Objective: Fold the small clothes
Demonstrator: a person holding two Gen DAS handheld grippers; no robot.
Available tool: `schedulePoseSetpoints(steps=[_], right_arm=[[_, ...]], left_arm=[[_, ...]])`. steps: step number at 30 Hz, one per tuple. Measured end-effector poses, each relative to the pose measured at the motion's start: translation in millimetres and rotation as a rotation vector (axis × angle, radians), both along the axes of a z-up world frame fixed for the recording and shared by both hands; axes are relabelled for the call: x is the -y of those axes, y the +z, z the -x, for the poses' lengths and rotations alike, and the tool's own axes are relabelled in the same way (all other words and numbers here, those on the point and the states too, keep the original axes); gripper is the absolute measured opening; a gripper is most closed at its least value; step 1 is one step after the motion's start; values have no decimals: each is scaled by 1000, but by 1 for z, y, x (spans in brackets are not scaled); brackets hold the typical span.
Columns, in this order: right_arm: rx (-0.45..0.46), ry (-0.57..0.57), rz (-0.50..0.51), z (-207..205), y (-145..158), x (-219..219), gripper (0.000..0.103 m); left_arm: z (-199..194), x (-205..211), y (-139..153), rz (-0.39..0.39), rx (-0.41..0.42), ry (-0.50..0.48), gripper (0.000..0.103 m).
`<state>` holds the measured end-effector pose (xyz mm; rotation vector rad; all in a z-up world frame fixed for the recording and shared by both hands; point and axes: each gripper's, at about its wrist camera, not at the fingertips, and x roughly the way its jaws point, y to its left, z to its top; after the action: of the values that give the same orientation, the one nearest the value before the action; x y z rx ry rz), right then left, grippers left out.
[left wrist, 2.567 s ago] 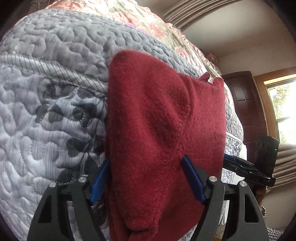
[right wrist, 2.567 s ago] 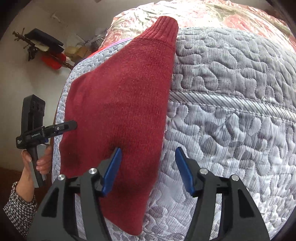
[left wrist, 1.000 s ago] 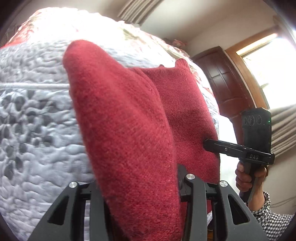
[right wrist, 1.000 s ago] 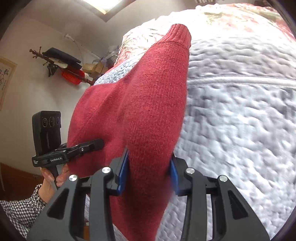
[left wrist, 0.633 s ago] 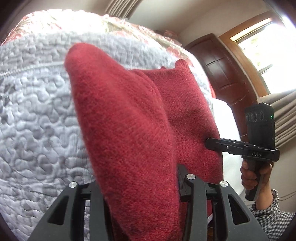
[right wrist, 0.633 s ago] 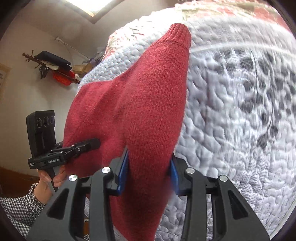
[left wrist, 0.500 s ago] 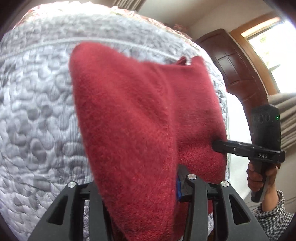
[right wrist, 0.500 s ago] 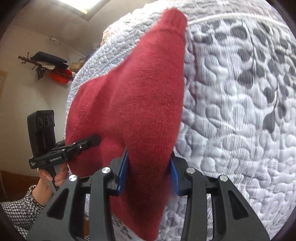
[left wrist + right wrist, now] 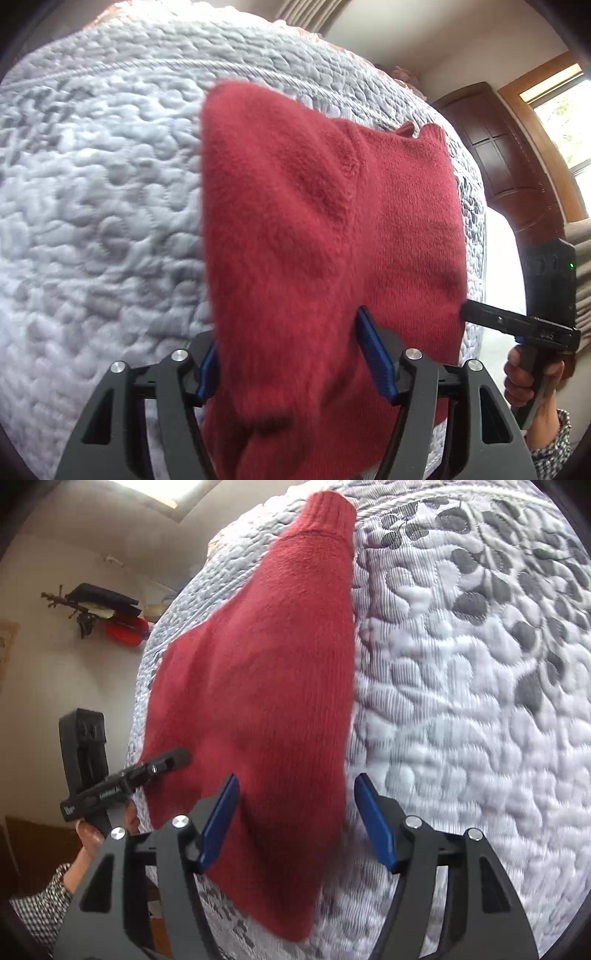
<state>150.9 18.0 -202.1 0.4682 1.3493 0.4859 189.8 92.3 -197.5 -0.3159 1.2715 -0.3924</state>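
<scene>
Both claws, left [image 9: 291, 354] and right [image 9: 295, 819], stand released around a red sweater [image 9: 258, 686] on a quilted bed [image 9: 461, 701]; regripping for another fold likely comes next.

Half a second ago both your tongs were clamped on the red sweater [image 9: 258, 686]. Now your right tongs [image 9: 297, 819] have sprung wide apart, and your left tongs [image 9: 295, 354] have spread too. The raised fold you were carrying has dropped flatter onto the quilted bed [image 9: 461, 701].
</scene>
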Motion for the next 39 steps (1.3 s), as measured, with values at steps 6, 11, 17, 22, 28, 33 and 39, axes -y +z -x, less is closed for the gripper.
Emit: schedulePoseSetpoints(steps=[6,11,17,22,28,33,39], right_arm=[[-74,-18,-83,59,-15,5,63],[-134,-52,-142,78,-40,4,47],[-131,-36,-135,71,-30,-5,21],[-59,-8,-49,69,10,-20,19],[-65,-1,37,72,5,-26,19],[-108,-23,54,71,-24,-28,19],[-134,-49,29,69,-40,-21,20]], left_arm=[[59,-20,18,-96,57,25,66],[83,-28,4,-129,27,41,64],[83,-35,-9,-133,-9,72,55],[87,-29,5,-165,11,61,48],[91,-31,5,-184,4,76,48],[90,-33,-13,-182,-18,79,54],[90,-32,-20,-198,-18,70,56]])
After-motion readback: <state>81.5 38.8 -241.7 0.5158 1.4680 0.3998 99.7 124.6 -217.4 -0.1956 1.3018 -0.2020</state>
